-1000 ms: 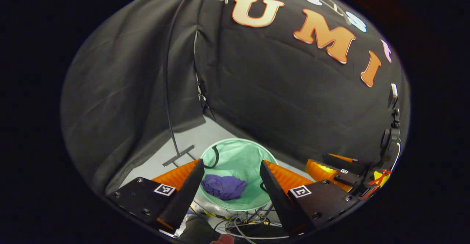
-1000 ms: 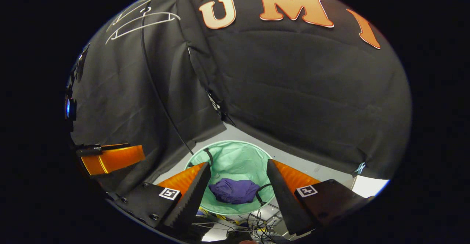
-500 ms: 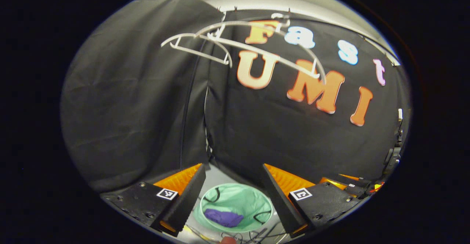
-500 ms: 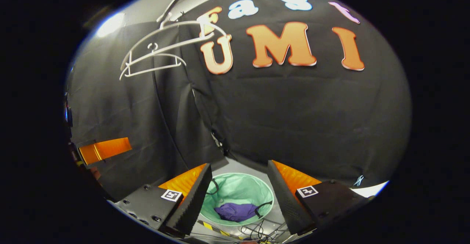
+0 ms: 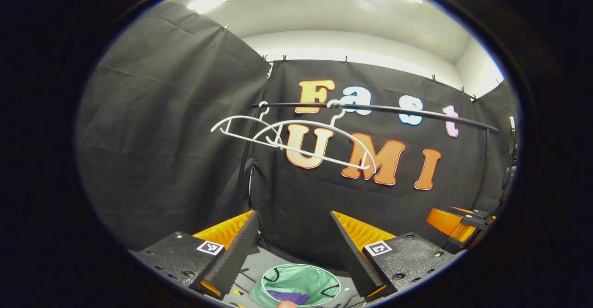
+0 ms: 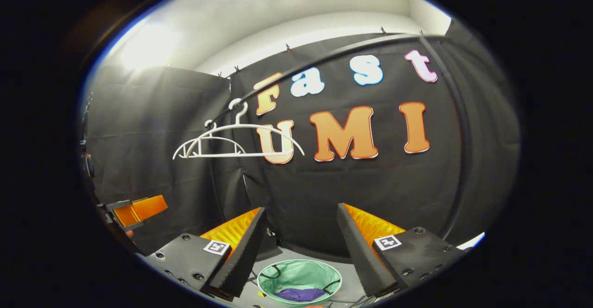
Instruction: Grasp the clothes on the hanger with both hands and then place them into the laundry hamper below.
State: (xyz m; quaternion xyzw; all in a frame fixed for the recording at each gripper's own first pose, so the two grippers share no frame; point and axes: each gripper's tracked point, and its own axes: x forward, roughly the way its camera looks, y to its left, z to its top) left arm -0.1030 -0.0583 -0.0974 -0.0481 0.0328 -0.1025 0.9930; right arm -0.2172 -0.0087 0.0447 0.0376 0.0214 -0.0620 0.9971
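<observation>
Bright ceiling glare, strong fisheye edge warping

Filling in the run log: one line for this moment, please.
left hand-held gripper: open | right hand-held gripper: open | hangers: bare | cloth: in hamper

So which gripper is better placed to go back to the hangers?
Left gripper, probably: the bare hangers sit straight above its open jaws; in the right gripper view they hang off to the left. The purple garment lies in the hamper.
</observation>
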